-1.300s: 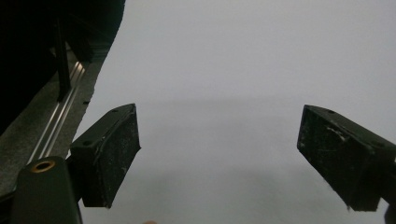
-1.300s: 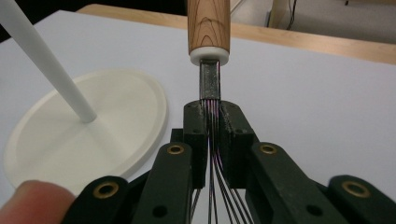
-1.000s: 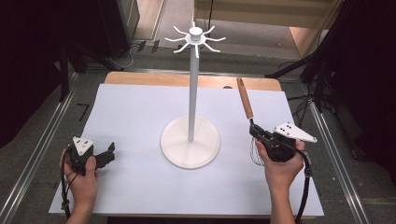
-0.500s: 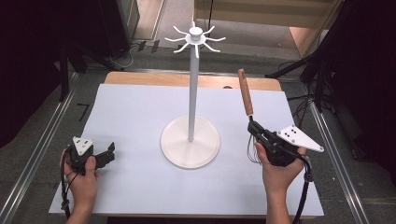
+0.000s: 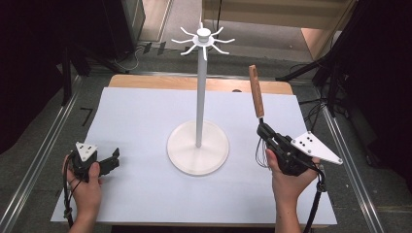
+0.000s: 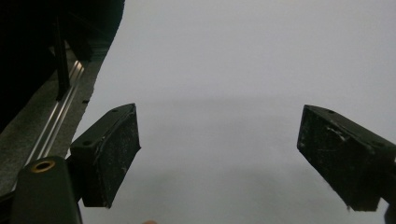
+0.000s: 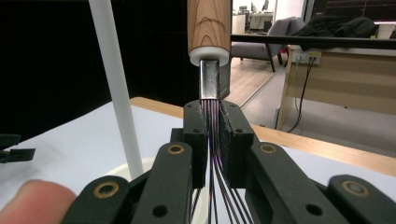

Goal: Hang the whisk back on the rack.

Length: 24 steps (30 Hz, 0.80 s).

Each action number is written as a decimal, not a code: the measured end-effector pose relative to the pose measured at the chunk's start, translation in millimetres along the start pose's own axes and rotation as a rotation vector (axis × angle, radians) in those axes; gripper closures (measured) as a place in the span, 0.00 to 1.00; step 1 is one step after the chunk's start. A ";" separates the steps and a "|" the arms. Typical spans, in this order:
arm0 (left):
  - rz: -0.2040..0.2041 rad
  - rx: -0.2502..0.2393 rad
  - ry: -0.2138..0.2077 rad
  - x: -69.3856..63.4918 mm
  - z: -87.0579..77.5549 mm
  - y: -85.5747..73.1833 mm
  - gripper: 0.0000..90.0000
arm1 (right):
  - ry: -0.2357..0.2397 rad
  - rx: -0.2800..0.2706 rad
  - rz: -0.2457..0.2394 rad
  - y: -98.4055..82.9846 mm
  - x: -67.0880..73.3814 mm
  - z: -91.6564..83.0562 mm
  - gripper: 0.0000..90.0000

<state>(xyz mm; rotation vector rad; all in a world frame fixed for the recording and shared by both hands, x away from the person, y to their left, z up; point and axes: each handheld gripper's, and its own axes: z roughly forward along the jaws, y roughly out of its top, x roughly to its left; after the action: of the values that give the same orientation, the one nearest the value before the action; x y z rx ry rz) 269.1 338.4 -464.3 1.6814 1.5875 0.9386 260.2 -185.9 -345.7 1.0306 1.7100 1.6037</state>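
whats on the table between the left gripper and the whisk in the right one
The white stand, its round base resting on the white sheet, lies between the left gripper and the whisk, in the high view; otherwise bare sheet.

No text, label, brand, number or sign can be read in any of the views.
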 end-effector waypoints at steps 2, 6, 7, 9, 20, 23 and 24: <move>0.000 0.001 0.000 0.1 -0.1 0.0 0.16 | 0.003 -0.009 -0.001 1.5 1.4 -0.7 0.94; 0.000 0.001 -0.001 0.1 -0.1 0.0 0.16 | 0.013 -0.038 -0.010 5.3 4.3 -1.4 0.94; 0.000 0.001 -0.001 0.1 0.0 0.0 0.16 | 0.015 -0.044 -0.009 6.0 4.8 -1.5 0.94; -0.001 0.001 -0.001 0.0 0.0 0.0 0.16 | 0.019 -0.056 -0.016 7.7 6.5 -2.0 0.94; -0.001 0.000 0.000 -0.1 0.1 0.0 0.16 | 0.038 -0.104 -0.037 17.7 14.1 -5.5 0.94; 0.000 -0.001 0.000 -0.1 0.1 0.0 0.16 | 0.049 -0.117 -0.040 19.8 14.9 -7.1 0.94; 0.000 -0.001 0.000 -0.1 0.1 0.0 0.16 | 0.050 -0.123 -0.044 20.7 15.7 -7.7 0.94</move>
<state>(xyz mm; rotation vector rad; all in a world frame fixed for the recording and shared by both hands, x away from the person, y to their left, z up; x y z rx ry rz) 269.2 338.3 -464.4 1.6806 1.5873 0.9389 248.4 -177.3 -322.8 0.8943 1.6324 1.6970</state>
